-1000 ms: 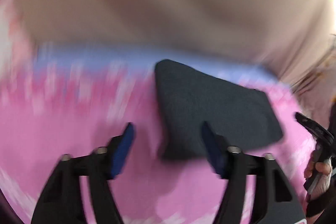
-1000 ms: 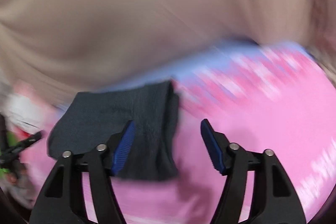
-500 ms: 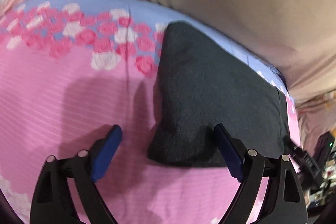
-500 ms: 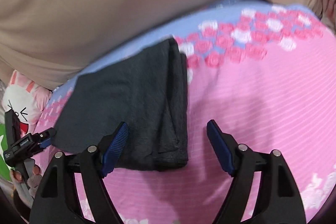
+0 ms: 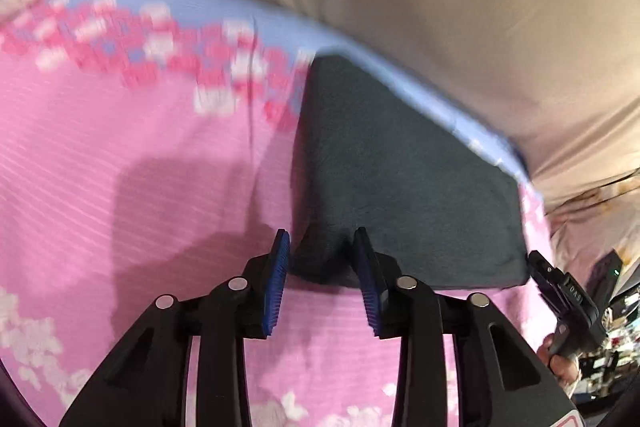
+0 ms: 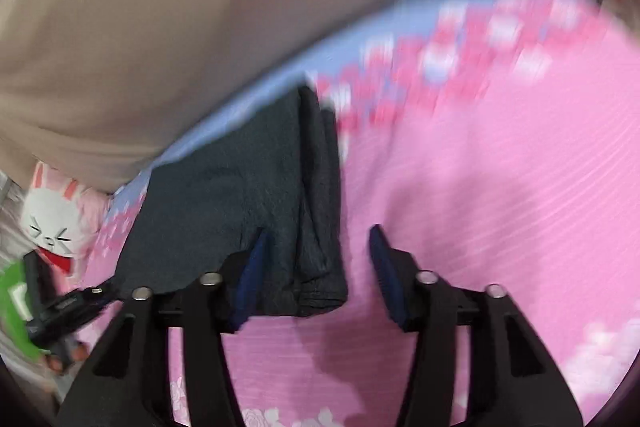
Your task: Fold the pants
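Observation:
The dark grey pants [image 5: 400,179] lie folded into a flat rectangle on the pink flowered bedsheet [image 5: 140,187], near its blue border. My left gripper [image 5: 322,259] is at their near left corner. Its jaws are closing, and the corner is bunched up between the blue pads [image 5: 280,267]. In the right wrist view the pants [image 6: 240,195] show stacked layers along their right edge. My right gripper [image 6: 318,259] straddles the near right corner, jaws closing. One pad [image 6: 254,267] rests on the cloth, and pink sheet still shows between the other pad and the pants' edge.
A beige cloth surface [image 5: 400,7] rises behind the bed's far edge. A pillow with a cartoon rabbit [image 6: 52,223] and something green [image 6: 12,303] lie left of the pants. Dark clutter [image 5: 612,307] sits past the bed's right side.
Both pairs of jaws stood wide half a second ago and have narrowed. The left now pinches the pants' near left corner, and the right has drawn in around the near right corner.

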`<state>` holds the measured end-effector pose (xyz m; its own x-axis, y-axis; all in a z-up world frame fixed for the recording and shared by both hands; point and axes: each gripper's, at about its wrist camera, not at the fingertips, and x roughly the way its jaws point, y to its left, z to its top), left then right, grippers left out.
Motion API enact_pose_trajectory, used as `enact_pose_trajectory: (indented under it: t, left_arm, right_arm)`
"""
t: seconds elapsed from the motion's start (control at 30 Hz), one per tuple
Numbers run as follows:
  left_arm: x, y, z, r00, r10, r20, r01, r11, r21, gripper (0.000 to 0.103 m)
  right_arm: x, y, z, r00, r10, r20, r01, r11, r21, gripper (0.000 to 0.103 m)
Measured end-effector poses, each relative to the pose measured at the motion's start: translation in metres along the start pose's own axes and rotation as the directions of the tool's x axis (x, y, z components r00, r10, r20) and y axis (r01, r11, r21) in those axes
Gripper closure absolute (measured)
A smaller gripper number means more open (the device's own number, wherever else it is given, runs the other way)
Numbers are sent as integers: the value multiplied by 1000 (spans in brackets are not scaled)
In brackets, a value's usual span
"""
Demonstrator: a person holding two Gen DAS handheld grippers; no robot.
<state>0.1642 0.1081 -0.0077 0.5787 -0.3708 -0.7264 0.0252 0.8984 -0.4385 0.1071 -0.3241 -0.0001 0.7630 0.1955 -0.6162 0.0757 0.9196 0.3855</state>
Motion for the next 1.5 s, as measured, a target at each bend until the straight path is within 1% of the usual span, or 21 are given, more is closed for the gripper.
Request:
enact_pose_trajectory:
  t: [0.03,0.07,0.1,0.13,0.17,0.2,0.23,0.27,0.3,0.33,0.4,0.47,0.57,0.6,0.63,0.7,0.77,0.83,0.93,1.07,1.5]
  left_arm:
    - [-9,-7,-1,999,15,36,-16,999,28,75]
    - [-16,-20,-2,996,40,75,-46,996,73,74]
    - [-14,-27,-4,995,55,82,-64,993,104,74]
    - [-6,-34,-5,994,75,79,-85,987,134,71]
    - [10,-40,-10,991,119,60,-127,977,171,67]
    - [26,-41,-15,986,160,40,-165,967,195,66]
    - [39,-40,-21,978,201,47,-206,955,211,61]
    - [38,-42,-29,971,218,95,-234,945,229,60]
    - [34,-43,-35,967,225,117,-248,937,244,60]
    - [29,-46,-38,965,230,129,-256,931,259,61]
    - [13,-51,-46,966,209,150,-244,929,278,58]
    - [1,-53,-59,968,186,169,-227,935,273,36]
    - [-6,-51,-81,959,189,209,-242,932,270,23]
    - [-5,-51,-85,958,197,209,-251,929,273,21]
    - [-5,-52,-90,957,201,210,-255,927,275,21]
    - [-10,-53,-97,953,196,231,-256,927,273,16]
    - [-14,-57,-103,940,205,273,-278,923,267,16]
    - [-15,-61,-106,931,215,296,-299,913,277,16]
    - [-10,-64,-106,930,235,281,-317,902,294,16]
    - [-11,-63,-107,928,233,289,-317,902,292,16]
    - [-12,-62,-106,927,231,295,-317,904,287,16]
  right_arm:
    - [-8,10,0,1000,24,10,-24,999,-28,73]
    - [-9,16,-2,999,39,7,-39,998,-41,80]
    - [-3,24,-5,999,39,-13,-40,997,-67,80]
    - [12,29,-12,998,2,-56,-8,994,-106,82]
    - [28,28,-21,995,-56,-81,46,991,-126,83]
    - [34,25,-25,996,-61,-59,52,990,-133,84]
    - [31,24,-26,997,-59,-56,52,990,-128,84]
    - [24,26,-24,997,-63,-53,57,991,-119,84]
    - [13,29,-22,997,-69,-26,65,991,-115,83]
    - [-5,33,-24,997,-72,25,74,990,-117,80]
    - [-22,40,-30,995,-74,73,83,988,-127,72]
    - [-38,46,-45,989,-86,119,103,984,-142,54]
    - [-44,53,-67,981,-122,148,148,973,-176,43]
    - [-44,52,-72,981,-126,149,152,972,-178,41]
    - [-44,52,-80,982,-122,143,146,973,-176,37]
    - [-41,49,-91,985,-121,126,142,975,-173,27]
    - [-40,53,-94,984,-142,107,160,970,-185,13]
    - [-45,57,-98,980,-147,132,172,965,-198,6]
    - [-41,55,-98,977,-173,120,194,963,-188,5]
    - [-34,48,-99,972,-221,82,230,962,-145,5]
    - [-36,48,-100,970,-224,91,235,961,-147,5]
